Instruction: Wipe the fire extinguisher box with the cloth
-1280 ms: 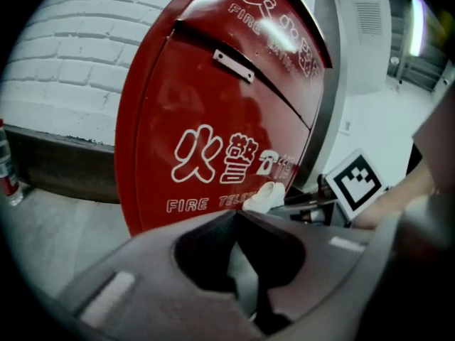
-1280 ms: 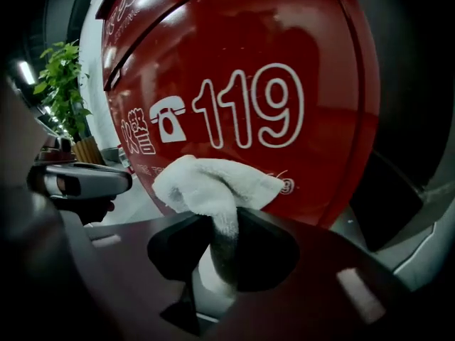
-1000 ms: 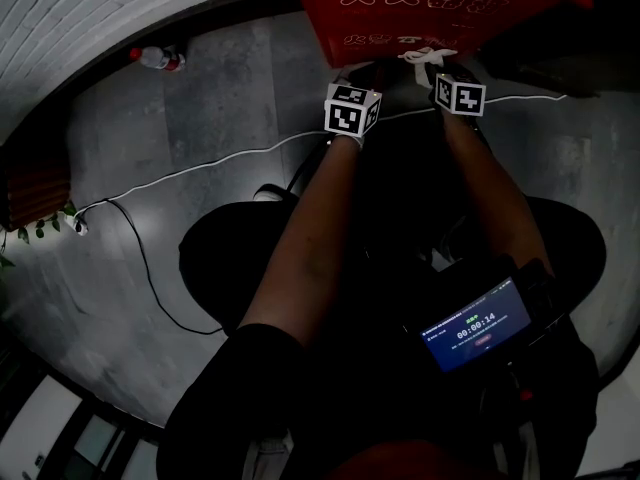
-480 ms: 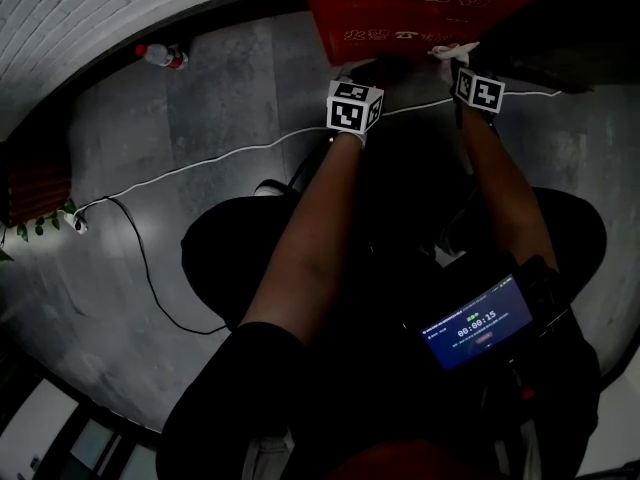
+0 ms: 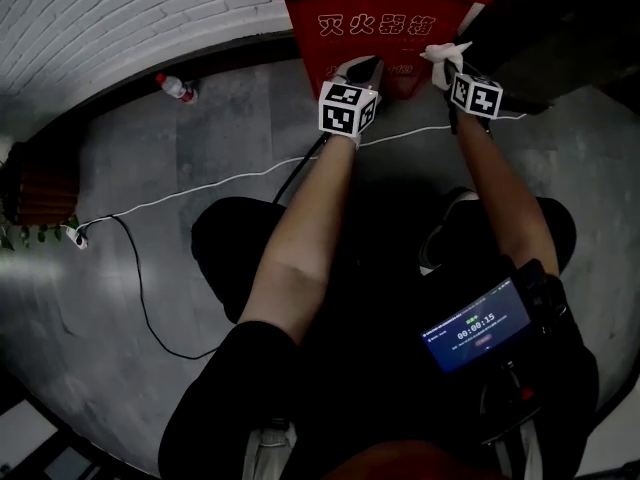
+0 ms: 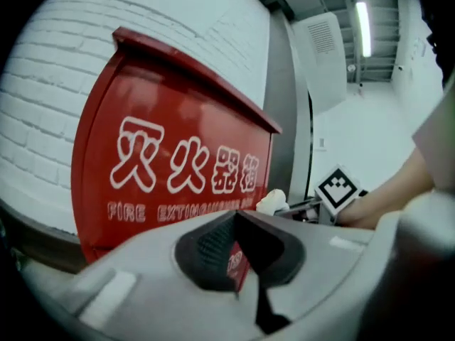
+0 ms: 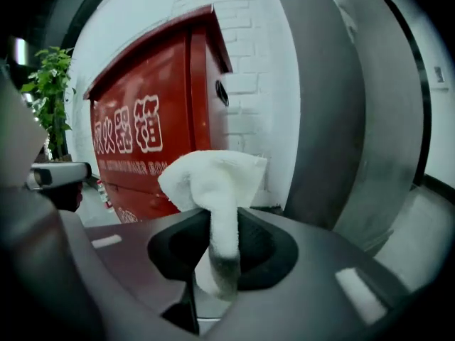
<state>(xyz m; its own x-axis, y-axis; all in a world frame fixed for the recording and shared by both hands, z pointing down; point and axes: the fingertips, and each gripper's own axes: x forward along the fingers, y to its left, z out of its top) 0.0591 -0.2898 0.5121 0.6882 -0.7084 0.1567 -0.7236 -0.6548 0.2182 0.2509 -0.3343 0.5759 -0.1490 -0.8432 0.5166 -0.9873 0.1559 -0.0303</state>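
Note:
The red fire extinguisher box [image 5: 375, 23] with white characters stands against the white brick wall. My right gripper [image 5: 447, 66] is shut on a white cloth [image 5: 443, 54], which sits at the box's lower right front corner. In the right gripper view the cloth [image 7: 213, 183] bunches out above the jaws, with the box [image 7: 156, 126] just behind and to the left. My left gripper [image 5: 360, 71] is held close to the lower front of the box, jaws closed with nothing between them. The left gripper view shows the box front [image 6: 163, 141] and the cloth [image 6: 270, 202] off to the right.
A plastic bottle [image 5: 178, 88] lies on the grey floor by the wall. A white cable [image 5: 200, 190] runs across the floor toward the box. A potted plant [image 5: 30, 230] is at far left. A dark grey pillar [image 5: 560, 28] stands right of the box.
Both grippers have risen a little along the box front, and the right one carried the cloth rightward. The head view now shows the box's top.

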